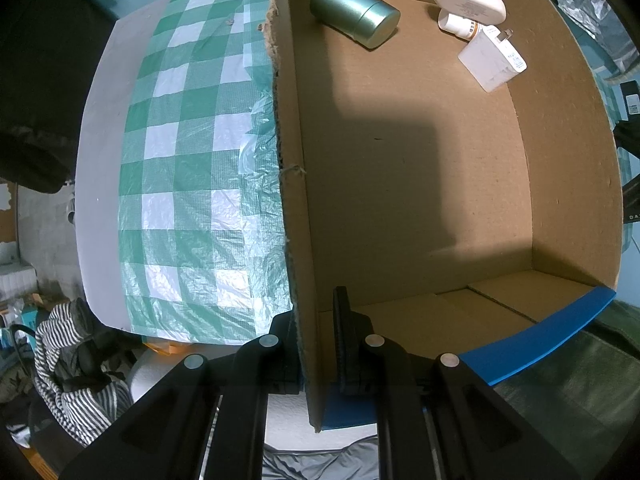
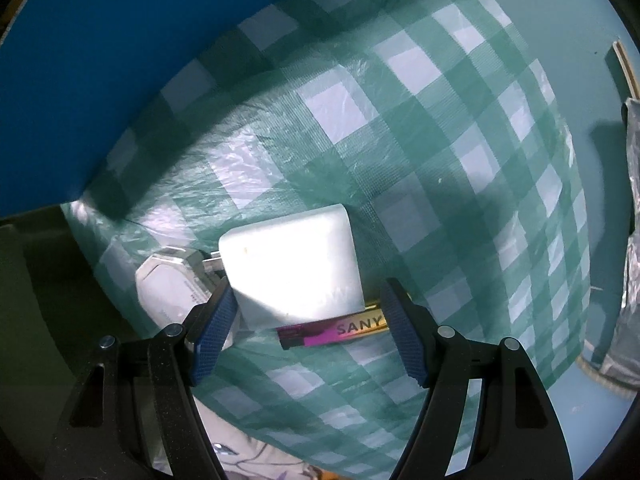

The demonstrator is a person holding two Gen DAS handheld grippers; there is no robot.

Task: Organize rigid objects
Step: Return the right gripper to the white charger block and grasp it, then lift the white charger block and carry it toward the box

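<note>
In the left wrist view, my left gripper is shut on the near wall of an open cardboard box, one finger on each side of it. Inside lie a green metal tin, a white bottle, a small pill bottle and a white charger. In the right wrist view, my right gripper is open around a white charger block on the checked cloth. A purple SANYO battery lies under the block's near edge. A clear-wrapped white item lies to the left.
The green-and-white checked plastic tablecloth covers the table, also in the right wrist view. The box's blue outer wall stands at the left of the right wrist view. Striped clothing lies below the table edge. Silver foil sits at the right.
</note>
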